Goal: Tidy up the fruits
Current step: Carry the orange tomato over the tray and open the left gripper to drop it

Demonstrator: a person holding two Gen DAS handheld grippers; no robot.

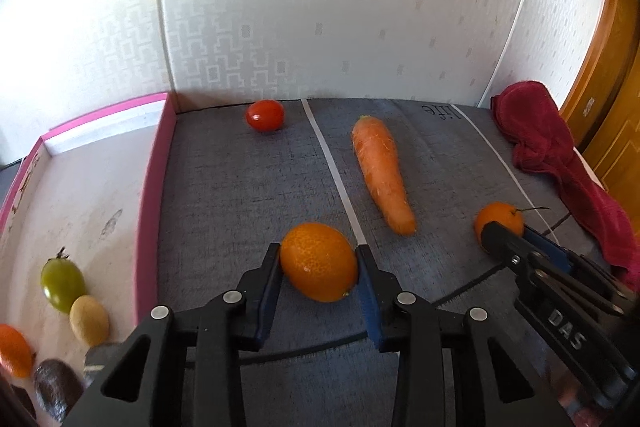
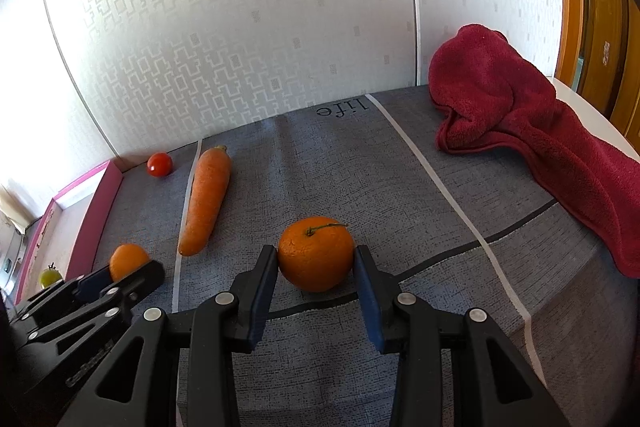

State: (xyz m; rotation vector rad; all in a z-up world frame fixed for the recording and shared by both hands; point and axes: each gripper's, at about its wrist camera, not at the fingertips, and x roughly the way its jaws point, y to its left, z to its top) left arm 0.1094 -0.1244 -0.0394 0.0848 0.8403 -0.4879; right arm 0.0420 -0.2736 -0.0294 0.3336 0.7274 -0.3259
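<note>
Both claws are clamping fruit for lifting: left gripper squeezing the kumquat, right gripper the tangerine; pink box is waiting leftward.

Both views are bright, lit by daylight entering from the left; the wallpaper washes out toward the upper left. Fisheye distortion bends straight wall seams and darkens the frame corners. Soft shadows fall beneath the carrot. The box contents at the lower left edge appear blurred.

Two oranges, one carrot, one tomato (red).
</note>
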